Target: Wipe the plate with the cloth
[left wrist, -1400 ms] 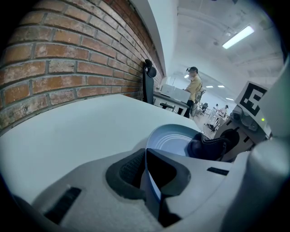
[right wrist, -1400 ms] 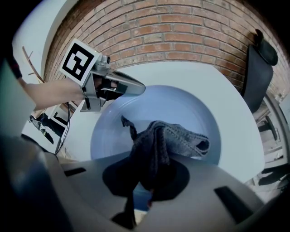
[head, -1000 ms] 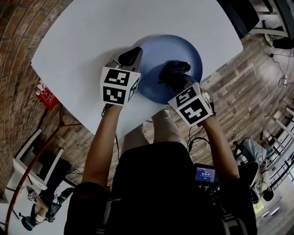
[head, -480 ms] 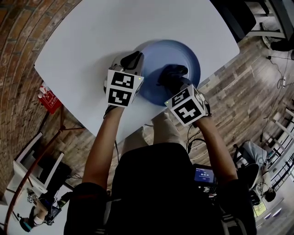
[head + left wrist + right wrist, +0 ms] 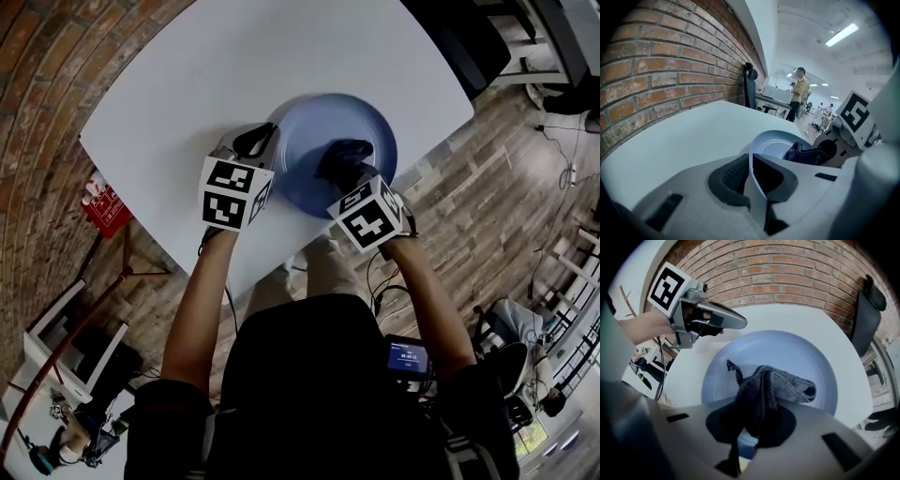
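Note:
A round blue plate [image 5: 361, 122] lies on the white table [image 5: 234, 66]; it also shows in the right gripper view [image 5: 797, 357] and in the left gripper view [image 5: 776, 143]. My left gripper [image 5: 261, 141] is shut on the plate's left rim [image 5: 752, 173], which stands pinched between its jaws. My right gripper [image 5: 339, 161] is shut on a dark grey cloth [image 5: 764, 390], which lies bunched on the plate's inside [image 5: 345, 150]. The left gripper [image 5: 736, 323] appears at the plate's edge in the right gripper view.
The table's front edge [image 5: 281, 262] runs close to my body. A brick wall [image 5: 787, 273] stands behind the table, with a dark chair [image 5: 867, 310] beside it. A person [image 5: 799, 91] stands far back in the room.
Both grippers, the plate and the cloth sit slightly further left and up in the head view as the head moved. The cloth stays on the plate's near part.

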`<state>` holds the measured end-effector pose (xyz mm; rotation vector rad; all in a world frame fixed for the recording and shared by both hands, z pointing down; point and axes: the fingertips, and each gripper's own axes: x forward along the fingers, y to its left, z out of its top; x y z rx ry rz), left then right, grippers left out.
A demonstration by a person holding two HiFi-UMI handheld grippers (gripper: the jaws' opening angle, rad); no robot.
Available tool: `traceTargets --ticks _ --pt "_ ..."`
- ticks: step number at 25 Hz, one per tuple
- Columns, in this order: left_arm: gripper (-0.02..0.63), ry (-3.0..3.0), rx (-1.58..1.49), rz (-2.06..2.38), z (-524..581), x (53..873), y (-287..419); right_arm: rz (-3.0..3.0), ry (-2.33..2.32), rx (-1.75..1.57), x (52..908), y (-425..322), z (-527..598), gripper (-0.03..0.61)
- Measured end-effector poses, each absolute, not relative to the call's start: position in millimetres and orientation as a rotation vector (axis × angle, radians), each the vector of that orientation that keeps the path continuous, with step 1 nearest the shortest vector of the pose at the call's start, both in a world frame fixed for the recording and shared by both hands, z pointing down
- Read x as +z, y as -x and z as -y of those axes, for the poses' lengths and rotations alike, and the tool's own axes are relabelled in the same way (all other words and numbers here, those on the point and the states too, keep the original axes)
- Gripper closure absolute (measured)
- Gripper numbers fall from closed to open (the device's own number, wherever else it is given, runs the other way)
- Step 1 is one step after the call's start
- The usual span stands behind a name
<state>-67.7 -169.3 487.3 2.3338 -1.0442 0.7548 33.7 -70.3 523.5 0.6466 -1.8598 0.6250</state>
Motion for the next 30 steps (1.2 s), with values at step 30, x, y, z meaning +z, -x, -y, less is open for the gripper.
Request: traceTargets --ticks 30 --pt "0.594 -2.505 0.54 1.005 58 355 62 2.115 -1.259 0.608 366 -46 62 0.537"
